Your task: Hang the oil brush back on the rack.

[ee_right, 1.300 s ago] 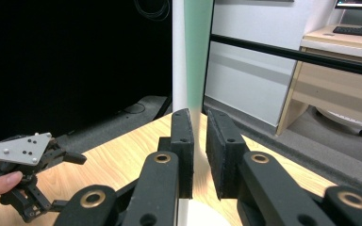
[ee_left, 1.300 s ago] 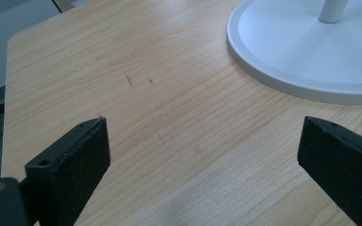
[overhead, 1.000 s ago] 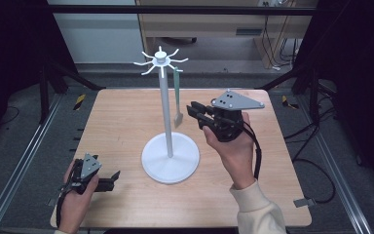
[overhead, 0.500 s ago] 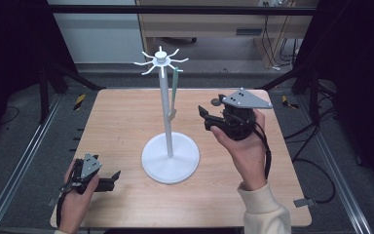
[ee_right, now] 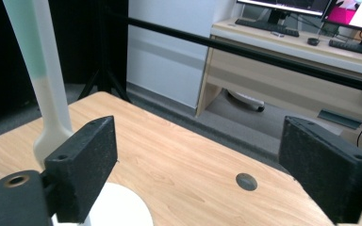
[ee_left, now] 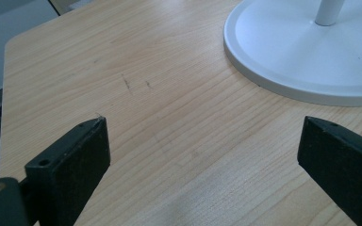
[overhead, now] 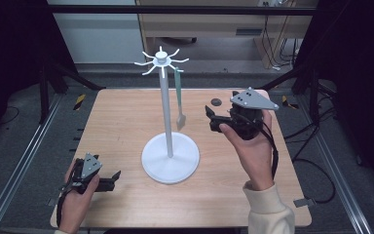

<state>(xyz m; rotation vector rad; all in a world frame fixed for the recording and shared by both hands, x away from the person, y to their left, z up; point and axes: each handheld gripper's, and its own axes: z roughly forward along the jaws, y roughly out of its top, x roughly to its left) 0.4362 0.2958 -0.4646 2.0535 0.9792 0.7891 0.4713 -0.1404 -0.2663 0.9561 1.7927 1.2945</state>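
Wooden desk (ee_right: pixel 283 52) beyond table – monitors (ee_right: pixel 283 5), keyboard on top; grey floor (overhead: pixel 224 80), dark surroundings.

A white stand (overhead: pixel 170 157) is seen upright at the middle of the table, its round base flat on the wood and a slim pole topped by a ring of curved hooks. From one hook on the right, a green-handled utensil (overhead: pixel 179 97) with a pale end is hung, clear of the tabletop.
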